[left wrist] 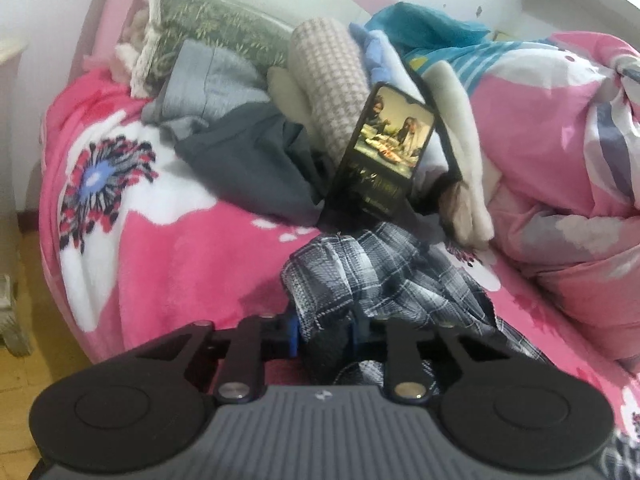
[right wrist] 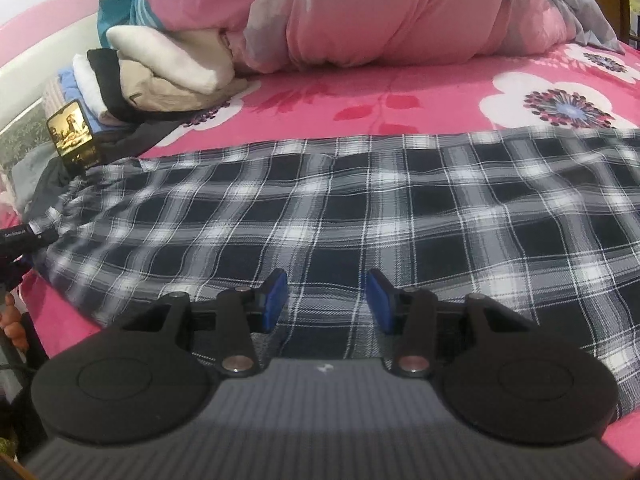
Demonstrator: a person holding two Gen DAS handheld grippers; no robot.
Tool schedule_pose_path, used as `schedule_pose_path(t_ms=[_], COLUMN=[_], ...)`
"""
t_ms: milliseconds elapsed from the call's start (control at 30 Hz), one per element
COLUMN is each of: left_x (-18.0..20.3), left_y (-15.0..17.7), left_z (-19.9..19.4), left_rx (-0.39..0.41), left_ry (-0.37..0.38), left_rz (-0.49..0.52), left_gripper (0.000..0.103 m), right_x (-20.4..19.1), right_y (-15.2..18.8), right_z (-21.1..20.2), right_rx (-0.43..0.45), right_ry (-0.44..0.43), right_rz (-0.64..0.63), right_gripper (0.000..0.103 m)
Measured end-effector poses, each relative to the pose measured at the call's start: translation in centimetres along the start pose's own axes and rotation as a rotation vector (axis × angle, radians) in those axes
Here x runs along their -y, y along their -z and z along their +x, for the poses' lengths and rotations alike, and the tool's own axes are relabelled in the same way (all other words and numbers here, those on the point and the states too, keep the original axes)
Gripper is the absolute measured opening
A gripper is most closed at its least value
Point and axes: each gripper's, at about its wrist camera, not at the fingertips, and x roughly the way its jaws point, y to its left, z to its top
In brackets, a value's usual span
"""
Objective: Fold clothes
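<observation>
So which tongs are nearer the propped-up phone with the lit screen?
Left. The left tongs grip the gathered end of the black-and-white plaid garment just below the phone; the right tongs hover open over the garment's middle, farther off.

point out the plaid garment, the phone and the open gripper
plaid garment (right wrist: 360,208), right wrist view, middle of the spread cloth
phone (left wrist: 386,148), left wrist view, lit screen
right gripper (right wrist: 327,306), right wrist view, gap between its fingers
</observation>
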Motion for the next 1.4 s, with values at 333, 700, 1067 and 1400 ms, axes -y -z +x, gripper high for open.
schedule_pose_path(t_ms=[333, 700, 1067, 1400], left_x=[8.7, 21.9, 21.3, 14.4], left_y=[0.7, 7.8, 14.2, 6.0], left_z=[-4.0, -8.4, -8.6, -8.0], left_rx=[0.122, 0.117, -0.070, -0.150], left_ry=[0.104, 0.415, 0.599, 0.641], left_rz=[0.303, 0.853, 1.112, 0.781], left_gripper=[0.018, 0.018, 0.047, 0.054], right_x=[2.2, 6.7, 8.4, -0.7], right_y=[1.1, 3.7, 4.7, -3.3], right_z=[-1.3, -6.4, -7.9, -5.3], right_rx=[0.061, 0.187, 0.199, 0.214], right_ry=[-0.044, -0.013, -0.009, -0.321], right_rz=[0.099, 0.261, 0.308, -0.023], right_gripper=[0.043, 0.043, 0.044, 0.058])
